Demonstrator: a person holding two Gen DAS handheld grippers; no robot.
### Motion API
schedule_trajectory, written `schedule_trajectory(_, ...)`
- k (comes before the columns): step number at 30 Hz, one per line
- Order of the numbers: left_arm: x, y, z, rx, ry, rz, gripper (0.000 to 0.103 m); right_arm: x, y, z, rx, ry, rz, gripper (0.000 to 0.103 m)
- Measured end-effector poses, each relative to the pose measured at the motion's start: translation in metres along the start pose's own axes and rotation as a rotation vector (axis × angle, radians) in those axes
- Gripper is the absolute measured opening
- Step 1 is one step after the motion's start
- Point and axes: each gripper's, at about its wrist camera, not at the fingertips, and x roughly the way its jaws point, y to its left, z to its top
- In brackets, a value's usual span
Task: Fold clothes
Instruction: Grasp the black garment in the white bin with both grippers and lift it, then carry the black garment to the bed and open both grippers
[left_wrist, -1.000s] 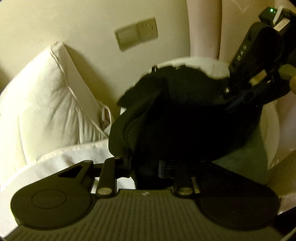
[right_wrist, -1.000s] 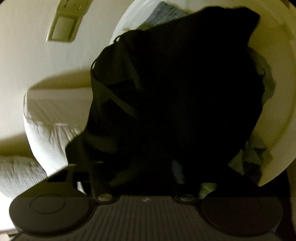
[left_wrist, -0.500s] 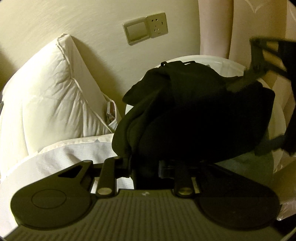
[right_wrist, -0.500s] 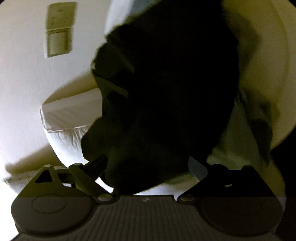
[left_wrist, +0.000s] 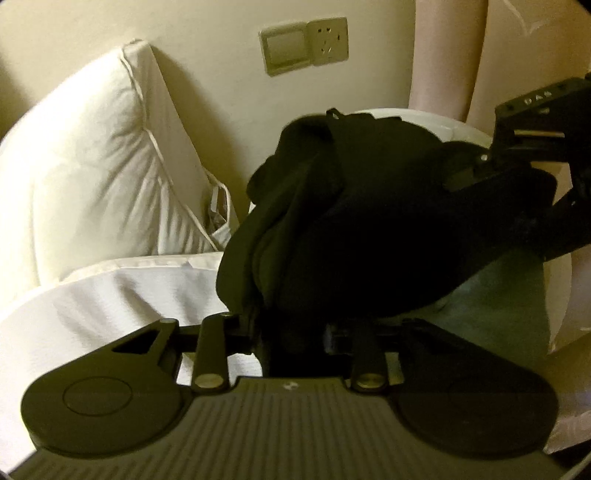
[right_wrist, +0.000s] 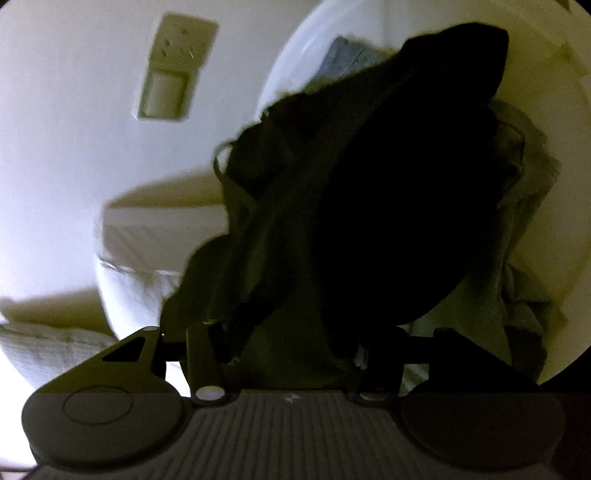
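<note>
Black garment (left_wrist: 369, 221) bunched over white basket (left_wrist: 424, 118) at 12. My left gripper (left_wrist: 291, 332) & right gripper (right_wrist: 291, 343) both clamp it.

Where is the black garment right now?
In both wrist views the black garment hangs bunched at centre, over the white tub of clothes, right of the white pillow, below the wall socket.

Open bedsheet (left_wrist: 110, 295) leftward; pillow (left_wrist: 92, 177) and wall (left_wrist: 207, 44) behind, white basin (right_wrist: 546, 206) crowding the right
</note>
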Motion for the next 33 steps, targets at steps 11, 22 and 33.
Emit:
schedule_trajectory(11,-0.064,0.026,0.047,-0.098,-0.210,0.021,0.011,-0.029,0.095,-0.001,-0.449,-0.144,0.071,0.016)
schedule_trajectory(22,-0.212,0.059,0.072,-0.224,-0.542,0.202,0.010,-0.126,0.226,-0.044,-0.852,-0.287,0.395,0.016)
schedule_trajectory(33,-0.416,0.063,-0.053,-0.455,-0.682,0.634,0.011,-0.159,0.329,-0.174,-1.196,-0.092,0.760,0.016)
